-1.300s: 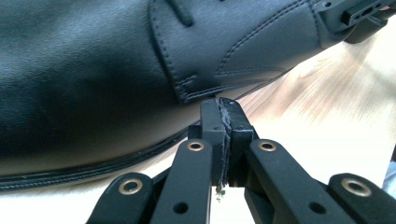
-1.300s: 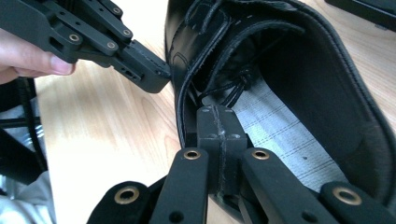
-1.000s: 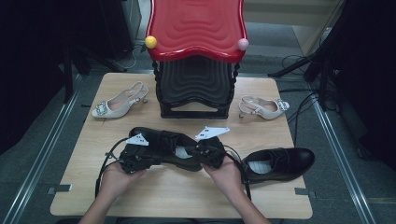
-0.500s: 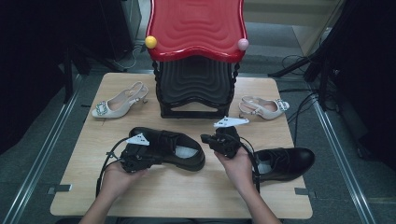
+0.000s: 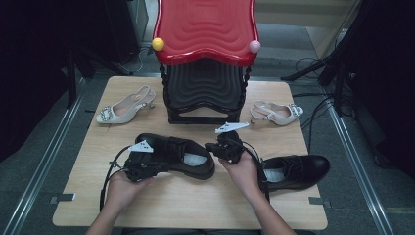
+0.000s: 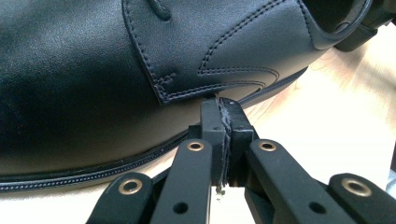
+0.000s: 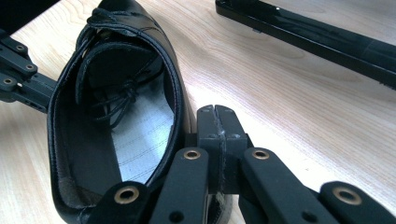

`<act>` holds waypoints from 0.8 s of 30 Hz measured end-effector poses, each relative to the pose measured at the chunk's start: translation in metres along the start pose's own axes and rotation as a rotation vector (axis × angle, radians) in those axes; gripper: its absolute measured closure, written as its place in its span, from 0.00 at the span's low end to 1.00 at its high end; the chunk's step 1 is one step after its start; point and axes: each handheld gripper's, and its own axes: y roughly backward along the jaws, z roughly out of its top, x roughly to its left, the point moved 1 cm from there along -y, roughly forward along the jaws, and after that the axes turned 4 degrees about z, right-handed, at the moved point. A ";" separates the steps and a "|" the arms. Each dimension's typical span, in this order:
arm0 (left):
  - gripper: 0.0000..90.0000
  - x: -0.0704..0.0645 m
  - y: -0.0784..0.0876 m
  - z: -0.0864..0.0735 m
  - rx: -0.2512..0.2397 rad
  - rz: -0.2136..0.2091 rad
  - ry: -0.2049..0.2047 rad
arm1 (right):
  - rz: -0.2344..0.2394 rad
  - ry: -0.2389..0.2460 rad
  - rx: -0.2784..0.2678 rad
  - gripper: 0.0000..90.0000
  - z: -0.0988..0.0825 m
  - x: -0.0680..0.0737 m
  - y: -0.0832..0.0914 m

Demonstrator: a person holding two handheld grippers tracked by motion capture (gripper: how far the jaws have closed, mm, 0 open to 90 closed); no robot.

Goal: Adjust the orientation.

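A black leather lace-up shoe (image 5: 176, 154) lies mid-table, toe to the left. My left gripper (image 5: 155, 167) is shut and empty; its tips (image 6: 223, 106) touch the shoe's near side (image 6: 116, 70) just above the sole. At the heel end, my right gripper (image 5: 213, 147) is also shut and empty. Its jaws (image 7: 217, 114) stand beside the rim of the shoe's opening (image 7: 126, 121), where the pale insole shows. The matching black shoe (image 5: 298, 169) rests to the right, under my right forearm.
A black stool with a red wavy top (image 5: 205, 29) stands at the back centre; its base bar (image 7: 317, 37) runs close ahead of my right gripper. One beige heeled sandal (image 5: 125, 110) lies at the back left, another (image 5: 276, 112) at the back right.
My right gripper has come off the shoe's heel end and shifted a little away from me. The left hand and the shoe have stayed put.
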 end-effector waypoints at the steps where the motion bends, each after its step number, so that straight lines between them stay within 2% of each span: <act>1: 0.99 0.001 0.000 0.000 -0.001 -0.003 0.002 | 0.001 -0.001 0.001 1.00 -0.001 0.002 0.001; 7: 0.99 0.002 0.001 -0.001 0.002 -0.012 0.010 | 0.020 -0.001 0.005 1.00 -0.005 0.005 0.003; 12: 0.99 0.004 0.004 -0.002 0.014 -0.016 0.006 | 0.075 -0.027 0.000 1.00 -0.013 0.008 0.006; 13: 0.99 0.005 0.005 -0.002 0.016 -0.013 0.006 | 0.092 -0.014 0.010 1.00 -0.015 0.010 0.007; 16: 0.99 0.004 0.006 -0.002 0.019 -0.005 -0.004 | 0.099 0.001 0.006 1.00 -0.018 0.013 0.008; 24: 0.97 0.005 0.005 -0.001 0.031 -0.012 -0.002 | 0.129 -0.002 0.011 1.00 -0.026 0.020 0.011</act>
